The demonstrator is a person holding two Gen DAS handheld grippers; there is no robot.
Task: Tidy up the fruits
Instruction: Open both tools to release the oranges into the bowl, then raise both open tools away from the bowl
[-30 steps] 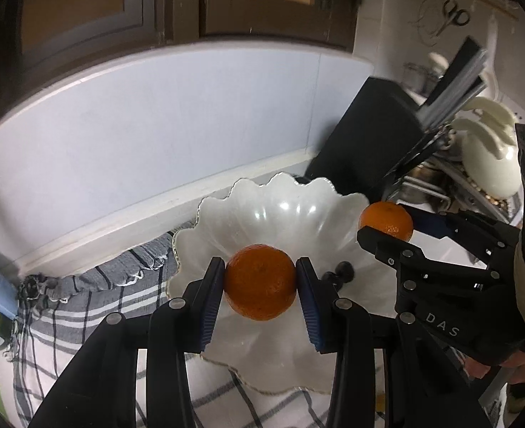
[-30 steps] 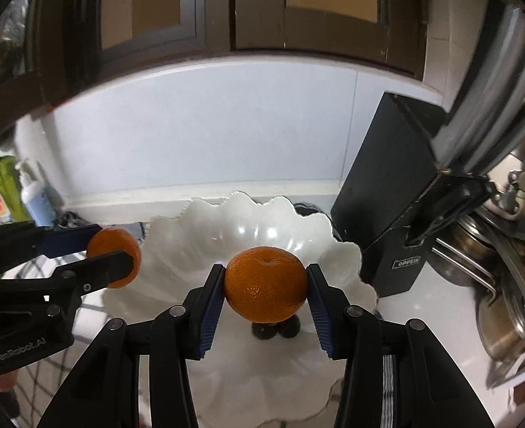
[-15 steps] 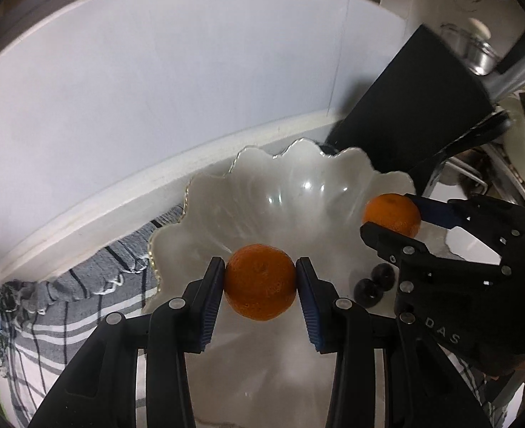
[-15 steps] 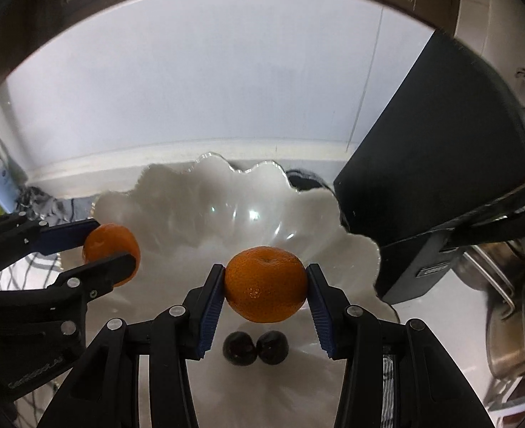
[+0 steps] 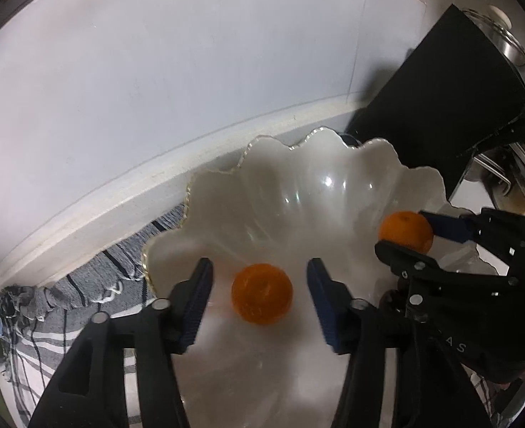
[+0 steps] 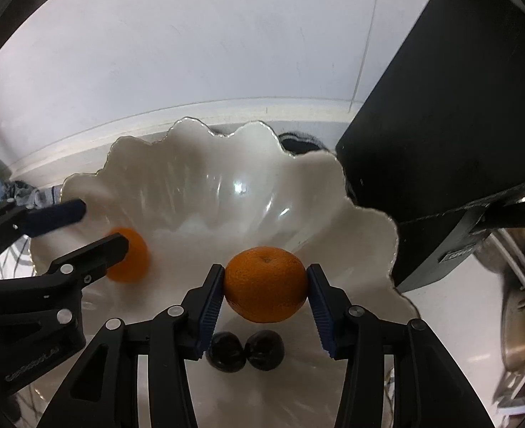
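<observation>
A white scalloped bowl [image 5: 262,178] [image 6: 191,185] lies under both grippers. My left gripper [image 5: 259,267] has its jaws opening. A blurred orange [image 5: 262,294] sits loose between them, touching neither pad, low in the bowl. From the right wrist view that orange [image 6: 130,260] shows beside the left gripper [image 6: 103,224]. My right gripper [image 6: 265,278] still has both blue pads against a second orange [image 6: 265,285], its jaws just starting to open above the bowl. Two dark round fruits [image 6: 244,355] rest on the bowl's floor beneath it. The right gripper [image 5: 401,232] appears at the bowl's right side.
A black block [image 6: 441,142] stands close to the bowl's right rim. Steel pots [image 6: 523,303] sit further right. A grey striped cloth [image 5: 84,285] lies under the bowl at the left. A white wall and ledge [image 5: 191,107] run behind it.
Both grippers came down closer over the bowl. The left jaws spread apart and let go of their orange, which dropped lower. The right pads stay on their orange.
</observation>
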